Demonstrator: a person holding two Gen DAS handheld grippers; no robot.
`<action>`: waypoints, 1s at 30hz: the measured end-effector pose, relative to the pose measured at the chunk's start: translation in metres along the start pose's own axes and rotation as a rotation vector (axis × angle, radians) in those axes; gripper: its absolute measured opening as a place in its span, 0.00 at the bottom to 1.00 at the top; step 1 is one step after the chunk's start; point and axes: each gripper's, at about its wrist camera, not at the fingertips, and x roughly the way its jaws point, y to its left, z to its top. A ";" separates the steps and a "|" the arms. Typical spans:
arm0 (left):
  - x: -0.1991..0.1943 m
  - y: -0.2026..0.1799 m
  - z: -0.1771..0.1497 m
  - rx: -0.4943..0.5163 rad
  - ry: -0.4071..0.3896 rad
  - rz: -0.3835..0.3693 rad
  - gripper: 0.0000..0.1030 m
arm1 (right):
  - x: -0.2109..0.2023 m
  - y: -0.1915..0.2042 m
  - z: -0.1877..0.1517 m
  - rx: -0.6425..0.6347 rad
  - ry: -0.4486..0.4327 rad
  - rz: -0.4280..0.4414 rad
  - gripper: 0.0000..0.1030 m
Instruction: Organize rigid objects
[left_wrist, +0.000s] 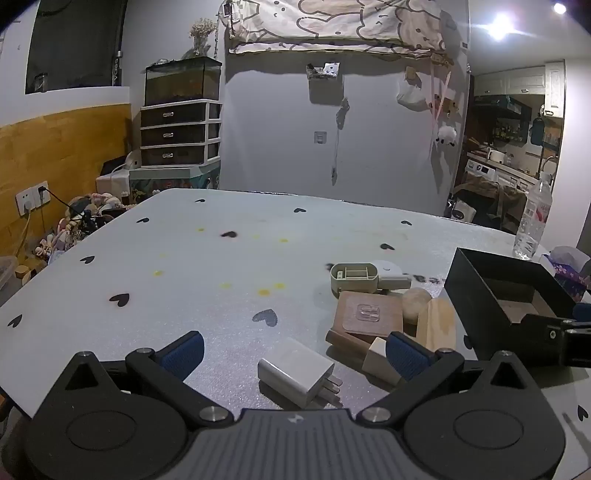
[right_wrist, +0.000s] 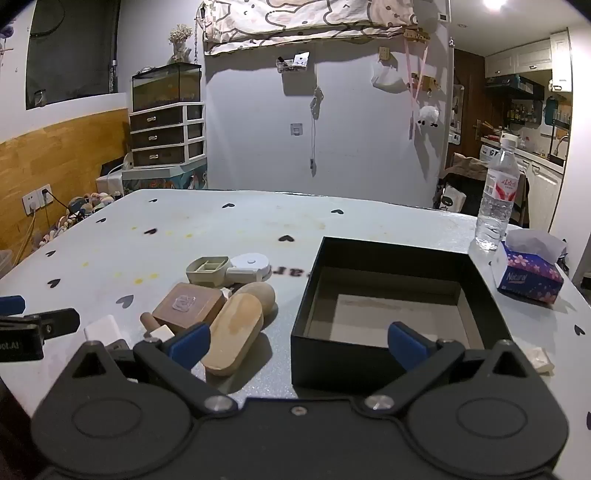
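Left wrist view: white charger (left_wrist: 295, 371) prongs point right; both fingers wide, empty.

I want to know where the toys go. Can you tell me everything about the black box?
The black box is square, open on top with no lid in sight, and looks like matte cardboard. Its inside is empty, with a paler brownish floor. It sits flat on the heart-patterned table, right of the pile of wooden pieces. Nothing touches it.
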 end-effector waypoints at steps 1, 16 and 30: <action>0.000 0.000 0.000 -0.005 0.006 -0.003 1.00 | 0.000 0.000 0.000 0.000 0.000 0.001 1.00; 0.000 0.000 0.000 -0.002 0.002 -0.002 1.00 | -0.001 0.001 0.000 0.004 -0.001 0.001 1.00; -0.002 -0.002 -0.002 -0.002 -0.002 -0.004 1.00 | -0.004 0.001 -0.001 0.008 -0.001 -0.003 1.00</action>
